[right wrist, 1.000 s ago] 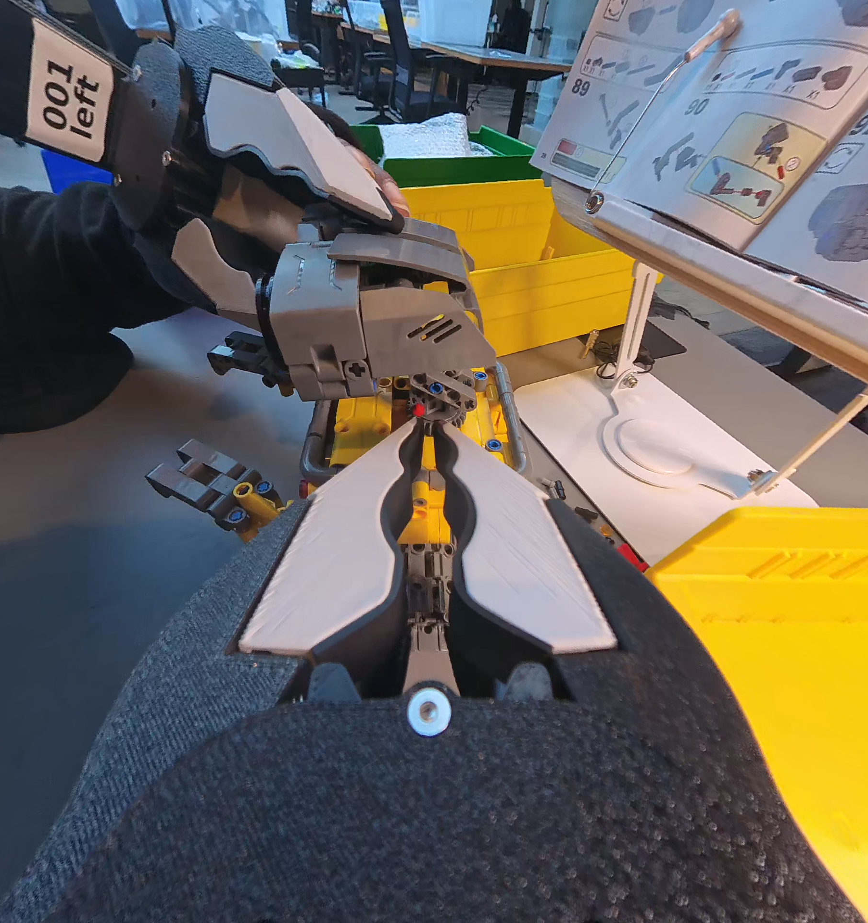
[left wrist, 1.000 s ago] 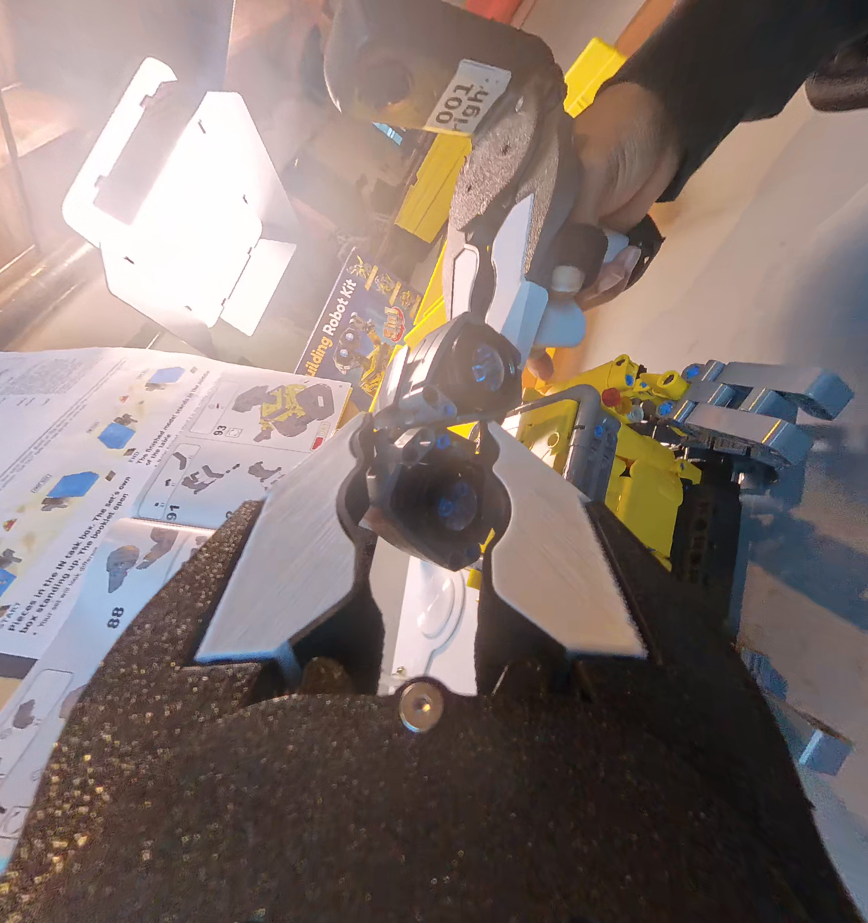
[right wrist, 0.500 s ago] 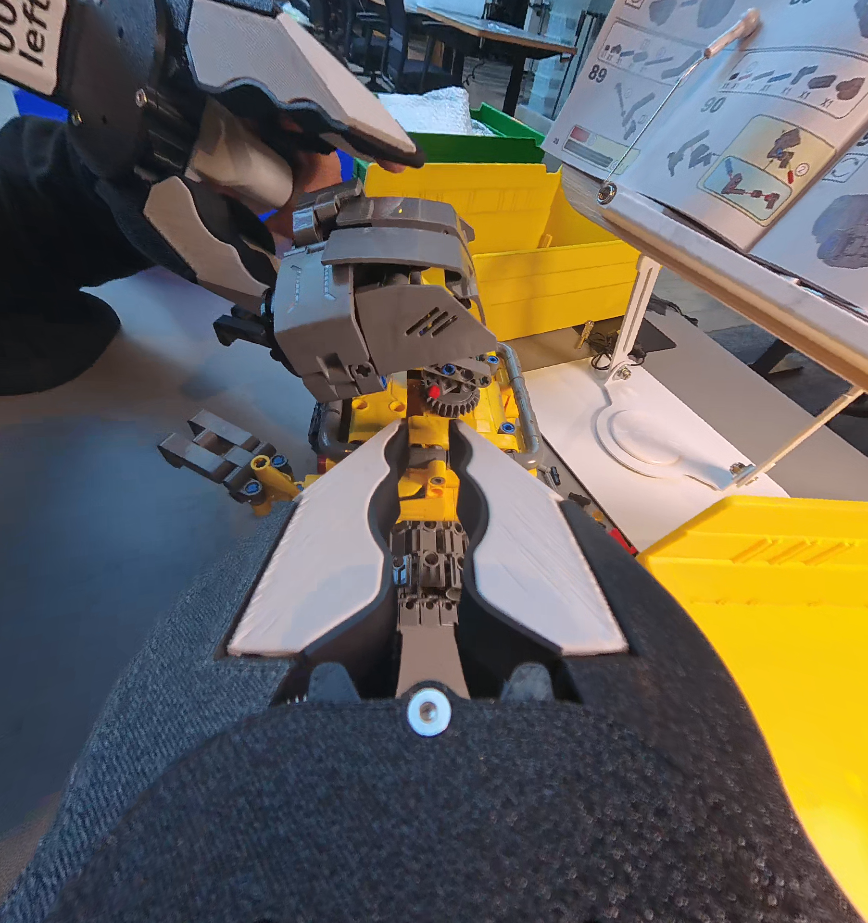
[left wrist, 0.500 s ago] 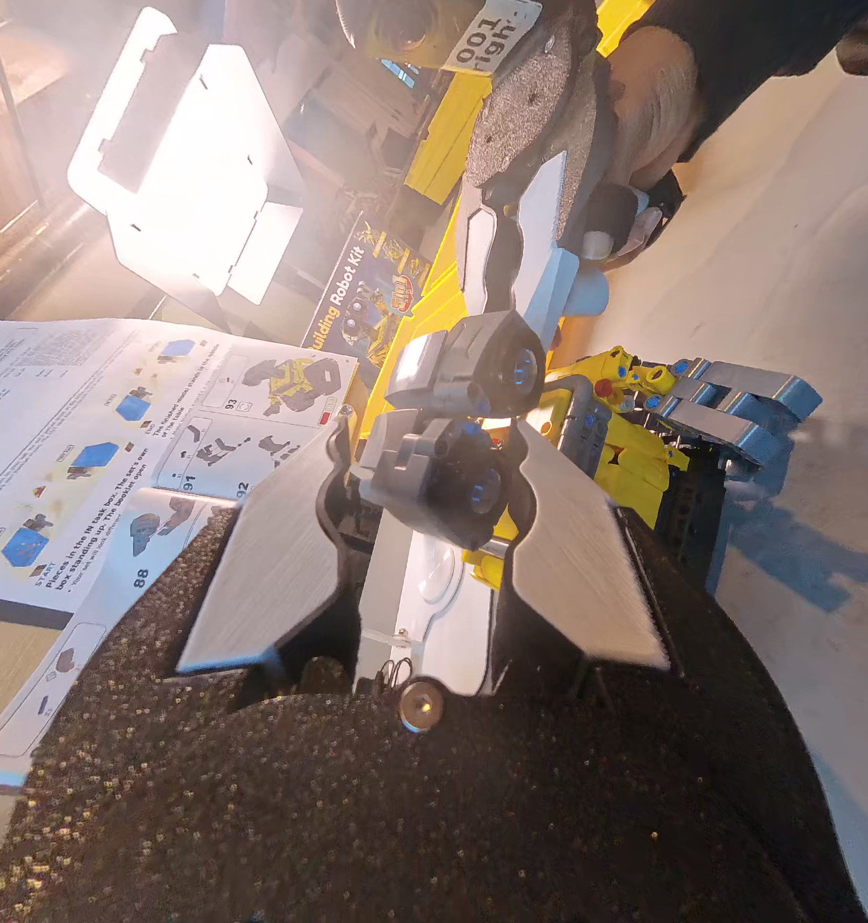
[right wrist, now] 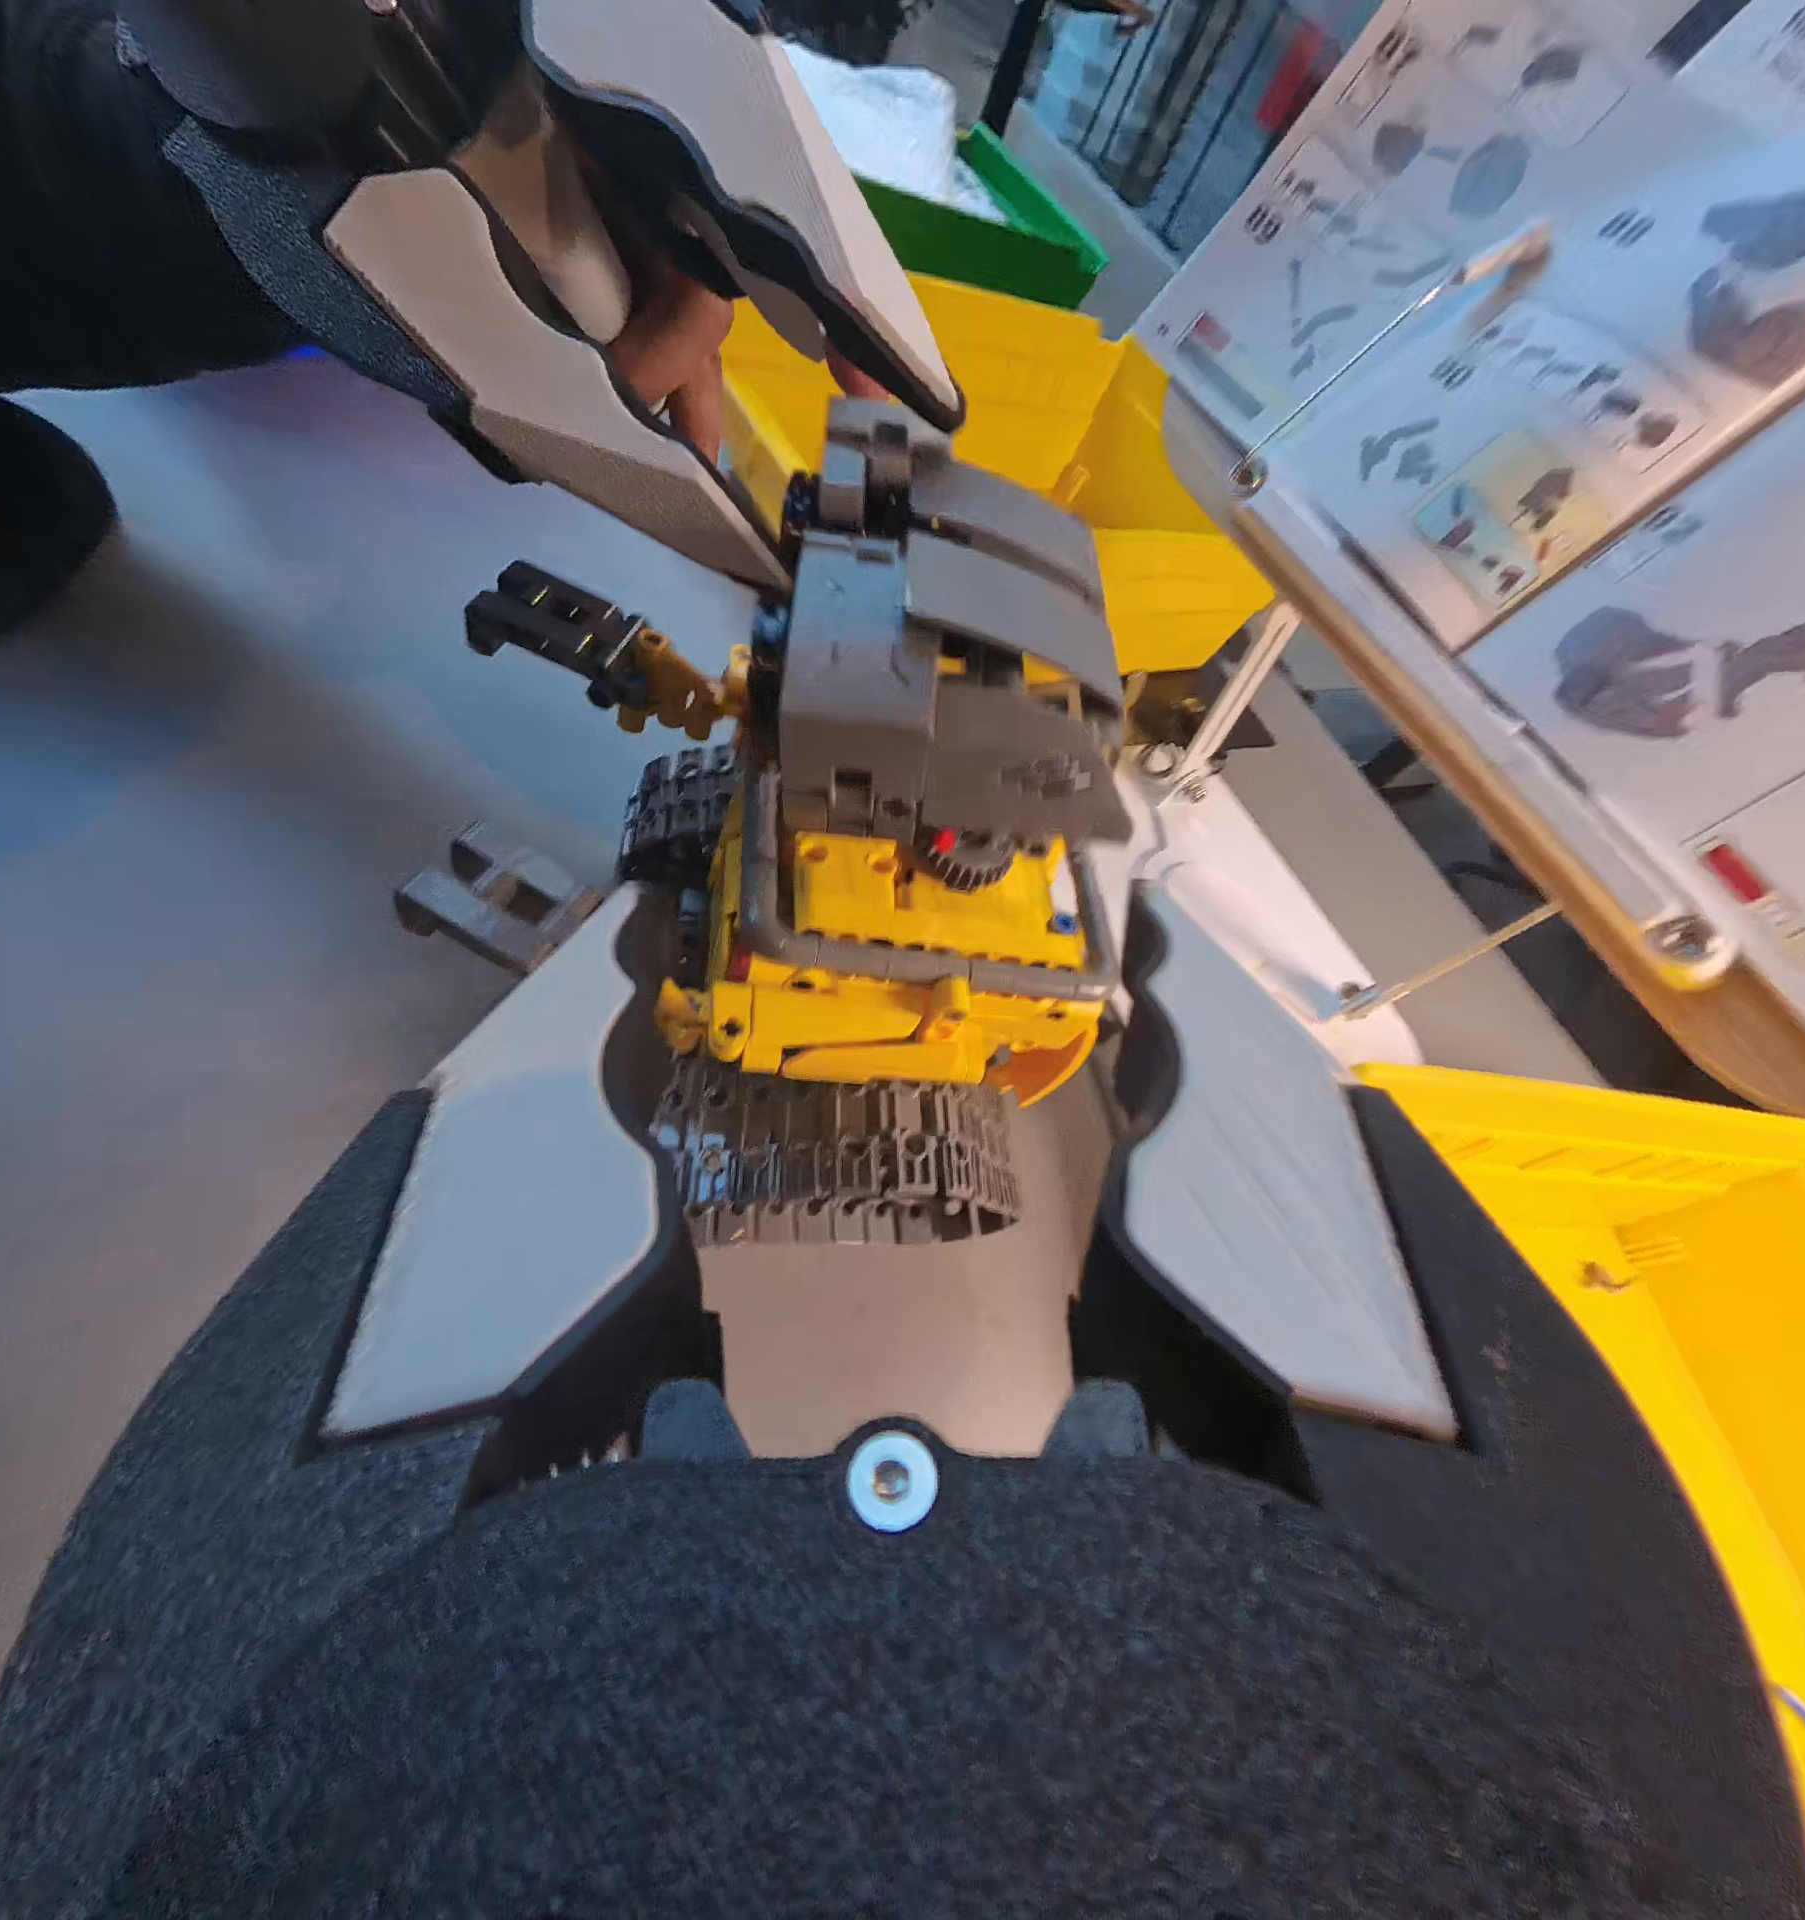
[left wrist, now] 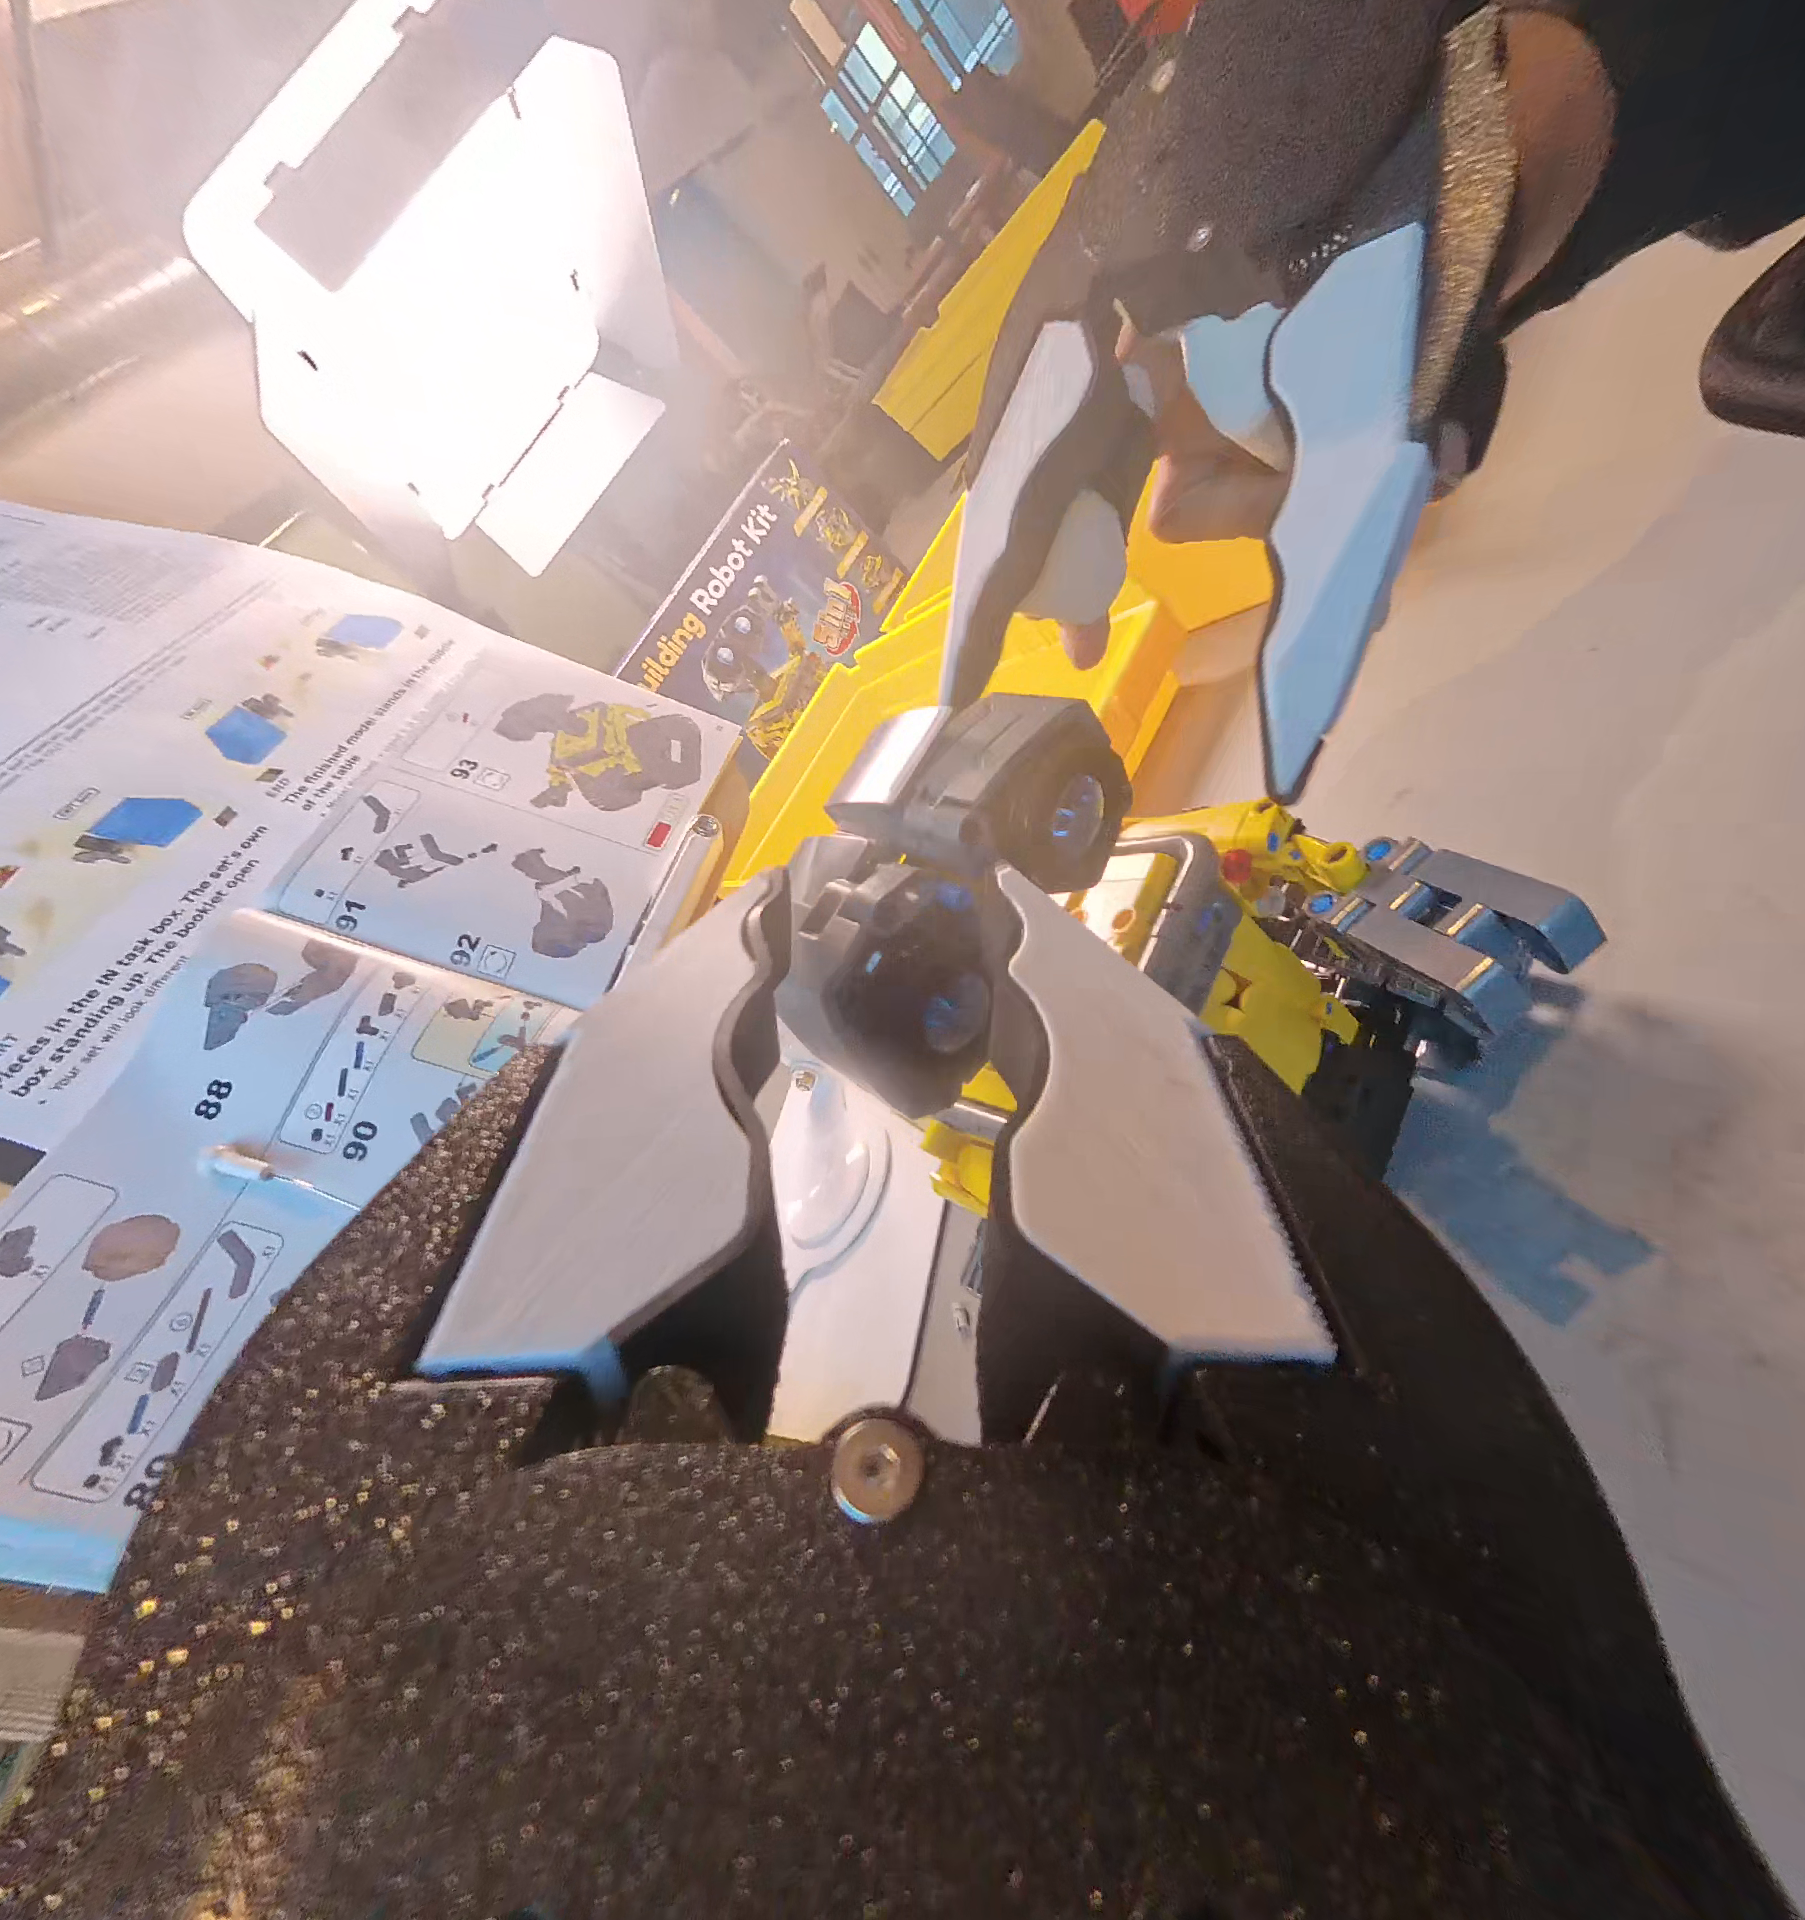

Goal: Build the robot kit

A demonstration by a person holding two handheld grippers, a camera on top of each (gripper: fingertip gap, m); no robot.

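Grip of the left gripper (left wrist: pixel 882 1023) is on the grey two-lens head (left wrist: pixel 965 883) of the yellow brick-built tracked robot model (right wrist: pixel 877 935), which stands on the pale table (right wrist: pixel 202 1039) between the wide-spread fingers of the empty right gripper (right wrist: pixel 877 1049). The model looks light but easy to break at its joints, so its solid yellow body seems the safest hold. What the yellow plastic bins (right wrist: pixel 1656 1299) and the green bin (right wrist: pixel 981 223) contain I cannot tell.
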